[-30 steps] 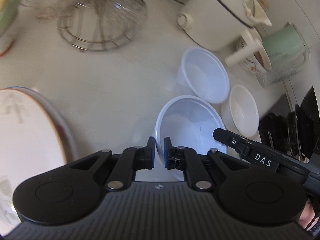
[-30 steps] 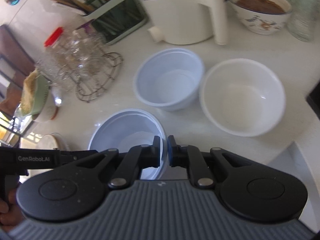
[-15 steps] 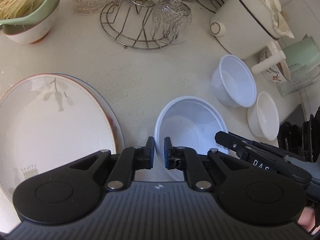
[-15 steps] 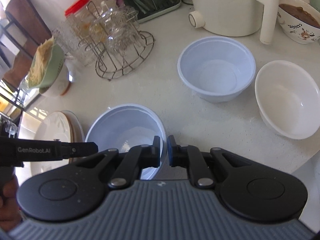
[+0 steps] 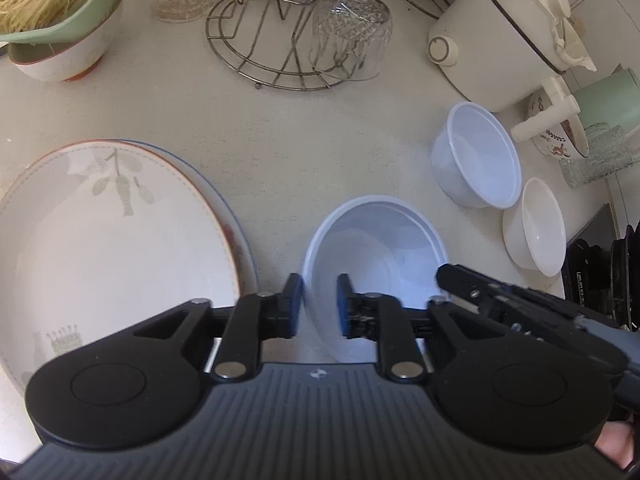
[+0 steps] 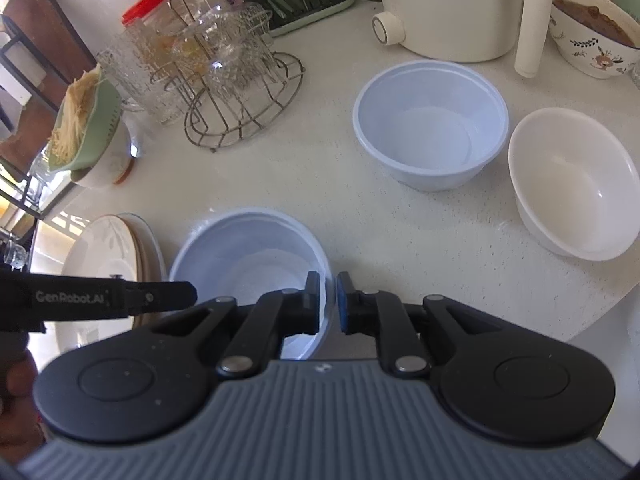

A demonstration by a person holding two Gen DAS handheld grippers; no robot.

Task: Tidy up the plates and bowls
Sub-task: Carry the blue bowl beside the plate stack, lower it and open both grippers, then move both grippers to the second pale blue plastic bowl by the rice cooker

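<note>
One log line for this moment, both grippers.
left gripper: open around bowl rim | right gripper: shut on bowl rim

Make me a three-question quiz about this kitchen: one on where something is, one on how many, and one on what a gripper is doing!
1. Where are the plates?
A. Left of the nearest bowl
B. Inside a bowl
C. On the wire rack

2. How many empty bowls sit on the counter?
A. One
B. Three
C. Six

3. What is the right gripper doing?
A. Hanging wide open in the air
B. Holding a plate
C. Pinching the nearest bowl's rim

Answers: 1 A, the stack lies beside that bowl's left side. 2 B, the nearest bowl, the middle bowl and the white bowl. 3 C, the rim sits between its nearly closed fingers.
</note>
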